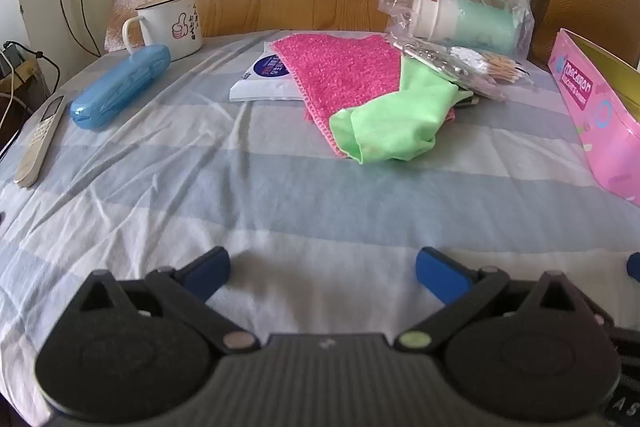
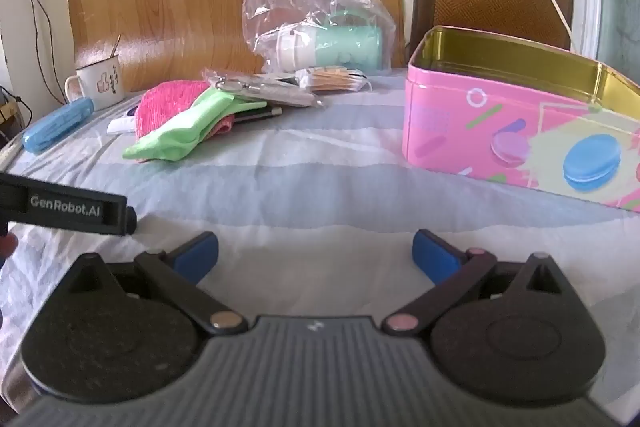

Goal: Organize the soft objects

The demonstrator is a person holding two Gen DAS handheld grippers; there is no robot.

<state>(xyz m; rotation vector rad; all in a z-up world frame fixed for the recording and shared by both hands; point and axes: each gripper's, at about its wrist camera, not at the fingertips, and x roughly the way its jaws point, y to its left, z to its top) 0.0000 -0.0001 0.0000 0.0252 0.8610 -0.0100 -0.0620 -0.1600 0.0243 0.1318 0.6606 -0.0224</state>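
My left gripper [image 1: 322, 273] and right gripper [image 2: 316, 255] gape wide, holding nothing; green cloth [image 1: 394, 119] and pink cloth [image 1: 340, 71] wait outside the tin [image 2: 500, 123].

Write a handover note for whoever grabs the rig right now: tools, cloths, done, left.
Left tool: open, empty, low over the striped sheet, short of the pile.
Right tool: open, empty, beside the left one, also back from the pile.
Green cloth lies crumpled on the pink towel; the towel covers part of a white packet. A clear pouch of cotton swabs rests on the cloths' far edge.
Pink tin stands open at the right; nothing soft seen inside from this angle.
Done: nothing visible yet.
Left: both cloths untouched; probably lift the green one first, since it is on top.
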